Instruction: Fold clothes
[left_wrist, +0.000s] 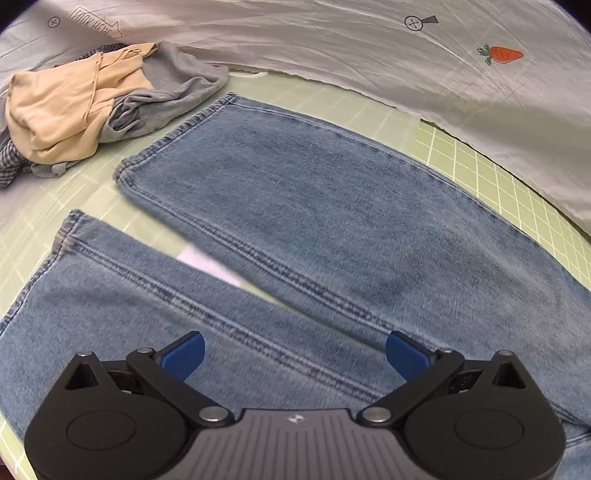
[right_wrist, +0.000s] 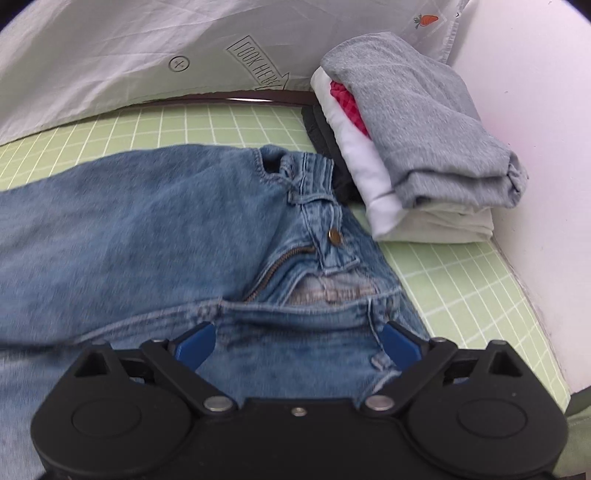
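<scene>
Green gridded mat (left_wrist: 480, 162) carries jeans (left_wrist: 295, 206) beneath our left gripper (left_wrist: 295, 354) and right gripper (right_wrist: 299, 345), both spread wide and empty; closing too shallowly risks a single-layer pinch.

Faded blue jeans (left_wrist: 314, 206), pale green white-gridded mat (right_wrist: 177, 125), beige top (left_wrist: 62, 107), grey folded garment (right_wrist: 424, 122)

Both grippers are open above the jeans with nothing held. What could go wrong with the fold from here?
1. The jeans lie with legs splayed apart; folding now could give a crooked result.
2. The open fly and bunched waistband may fold into a lump.
3. The waistband sits close to the folded stack, and the leg hems close to the unfolded pile; a swing could disturb either.
</scene>
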